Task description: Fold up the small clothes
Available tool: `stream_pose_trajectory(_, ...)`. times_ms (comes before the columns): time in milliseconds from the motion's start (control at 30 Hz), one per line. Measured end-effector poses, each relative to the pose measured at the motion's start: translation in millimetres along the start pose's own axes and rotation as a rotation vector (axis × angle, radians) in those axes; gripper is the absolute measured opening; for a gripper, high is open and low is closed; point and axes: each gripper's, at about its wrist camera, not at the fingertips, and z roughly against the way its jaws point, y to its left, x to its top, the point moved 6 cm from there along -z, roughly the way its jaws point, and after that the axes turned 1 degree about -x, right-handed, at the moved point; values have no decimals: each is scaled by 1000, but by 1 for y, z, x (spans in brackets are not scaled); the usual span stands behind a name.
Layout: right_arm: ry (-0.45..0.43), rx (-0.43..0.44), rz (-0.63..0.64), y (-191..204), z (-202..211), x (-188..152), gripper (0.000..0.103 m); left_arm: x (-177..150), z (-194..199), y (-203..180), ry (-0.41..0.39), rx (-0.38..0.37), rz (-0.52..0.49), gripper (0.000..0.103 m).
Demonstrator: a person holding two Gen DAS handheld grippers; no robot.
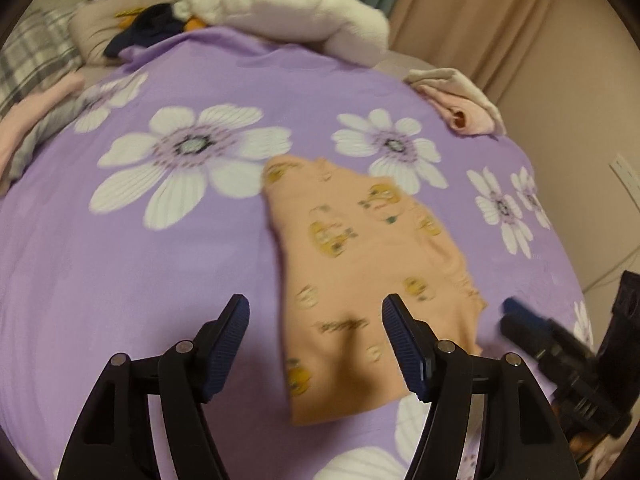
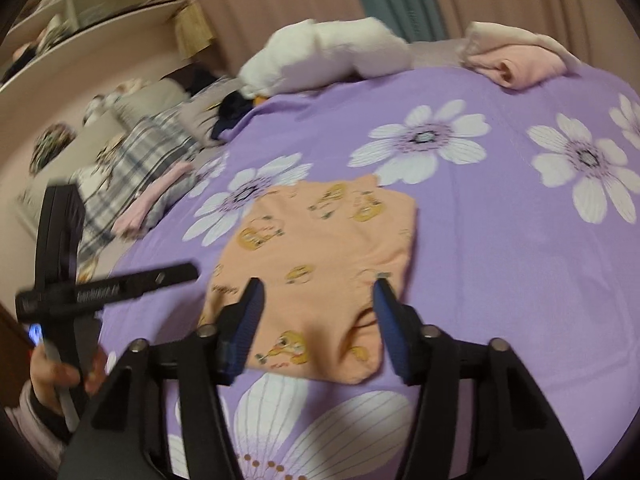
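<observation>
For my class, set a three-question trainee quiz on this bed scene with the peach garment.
1. True or false: the left hand-held gripper clamps the peach garment.
2. The bedsheet is: A green striped, B purple with white flowers, C plain white.
3. What lies at the far corner, beside the white bundle?

Key: 1 false, its jaws stand open above the garment; 2 B; 3 a pile of folded pink clothes.

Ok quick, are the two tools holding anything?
Left tool: open, holding nothing.
Right tool: open, empty, above the peach cartoon-print cotton garment.
</observation>
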Motion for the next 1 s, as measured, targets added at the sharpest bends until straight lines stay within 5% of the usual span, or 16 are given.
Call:
stream_pose_trajectory(167, 67, 14, 54, 14, -21, -18, 36, 10, -15, -19, -12, -28, -74, 67)
stream_pose_trajectory(567, 215, -33, 104, 20, -56, -53, 32, 8, -71, -11, 71, -2, -98, 67)
stream_pose_trajectory(767, 213, 11, 68, 16, -48, -47, 31, 8, -55, -13, 53, -26, -96, 67)
stream_pose_trajectory(1000, 91, 27, -21, -2, -28, -9, 31, -6, -31, -11, 36, -66, -84, 67)
